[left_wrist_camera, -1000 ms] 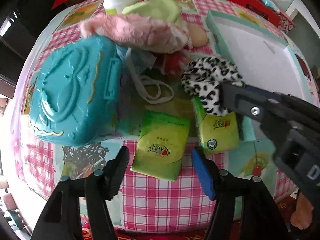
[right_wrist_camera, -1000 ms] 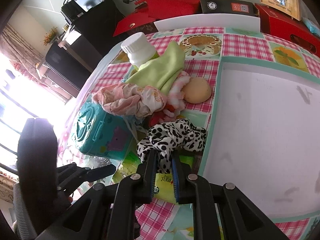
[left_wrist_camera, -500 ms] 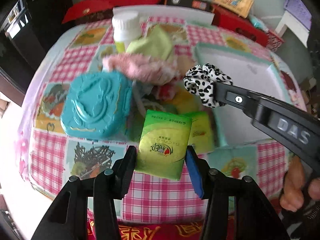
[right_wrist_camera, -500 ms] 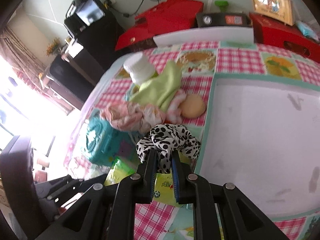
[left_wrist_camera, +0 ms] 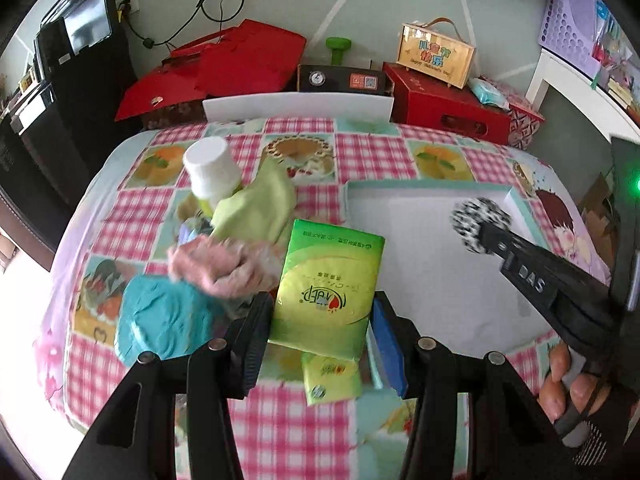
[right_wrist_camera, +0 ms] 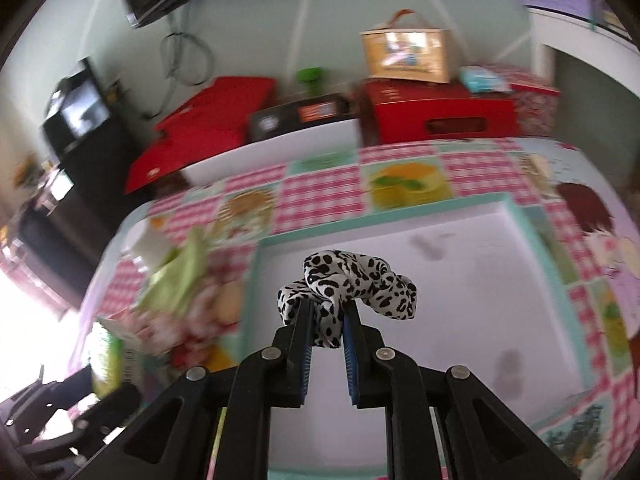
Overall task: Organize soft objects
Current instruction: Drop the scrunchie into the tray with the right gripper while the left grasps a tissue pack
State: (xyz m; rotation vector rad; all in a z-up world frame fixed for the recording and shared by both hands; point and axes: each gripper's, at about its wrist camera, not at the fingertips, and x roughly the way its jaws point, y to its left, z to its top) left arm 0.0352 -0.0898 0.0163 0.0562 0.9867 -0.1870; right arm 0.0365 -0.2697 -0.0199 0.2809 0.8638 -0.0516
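My left gripper (left_wrist_camera: 320,320) is shut on a green tissue pack (left_wrist_camera: 326,286) and holds it above the table. My right gripper (right_wrist_camera: 326,320) is shut on a black-and-white spotted scrunchie (right_wrist_camera: 352,284) and holds it over the white tray (right_wrist_camera: 500,280); the scrunchie also shows in the left wrist view (left_wrist_camera: 478,222). A second small green tissue pack (left_wrist_camera: 330,376) lies on the table below the held one. A light green cloth (left_wrist_camera: 256,208) and a pink fluffy cloth (left_wrist_camera: 216,264) lie in a pile left of the tray (left_wrist_camera: 420,248).
A teal plastic case (left_wrist_camera: 160,320) sits at the left front. A white-capped bottle (left_wrist_camera: 210,172) stands behind the cloth pile. Red boxes (left_wrist_camera: 440,100) and a black box line the far edge beyond the table. The tablecloth is pink checked.
My left gripper closed on the green tissue pack and lifted it off the table. My right gripper lifted the spotted scrunchie and carried it right, over the white tray.
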